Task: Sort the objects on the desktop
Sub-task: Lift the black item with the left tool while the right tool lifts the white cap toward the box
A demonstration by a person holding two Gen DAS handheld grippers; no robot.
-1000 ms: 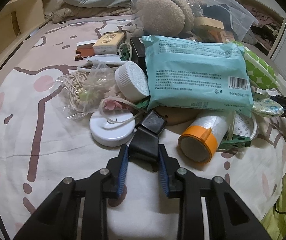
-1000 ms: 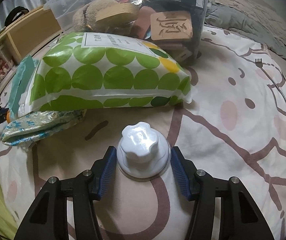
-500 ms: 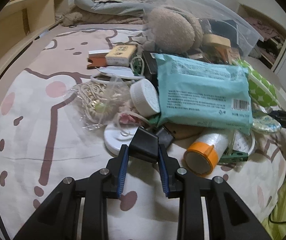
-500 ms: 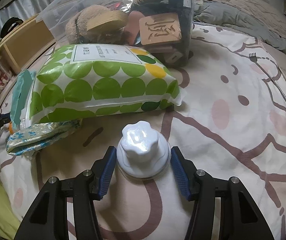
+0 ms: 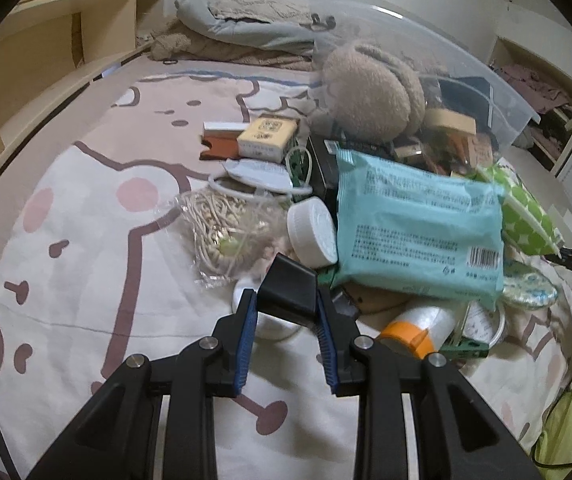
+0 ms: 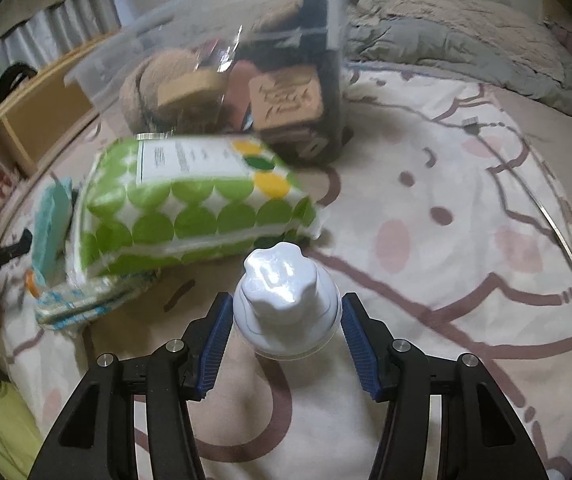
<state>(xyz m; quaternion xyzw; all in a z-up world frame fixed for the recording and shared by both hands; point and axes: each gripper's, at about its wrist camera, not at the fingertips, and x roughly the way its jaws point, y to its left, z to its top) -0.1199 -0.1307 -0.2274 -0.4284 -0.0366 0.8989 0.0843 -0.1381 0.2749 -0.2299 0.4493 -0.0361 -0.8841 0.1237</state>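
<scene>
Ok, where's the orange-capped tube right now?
In the left wrist view, the orange-capped tube lies low and right of centre on the bedspread, just under the teal wipes pack and right of the black clip held in the tongs.

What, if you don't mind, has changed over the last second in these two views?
Both grippers have risen, each carrying its load. The left gripper has lifted the black block up off the white disc; the right gripper has raised the white bottle towards the green dotted pack. Both grips stayed clamped, and the pile is undisturbed.
</scene>
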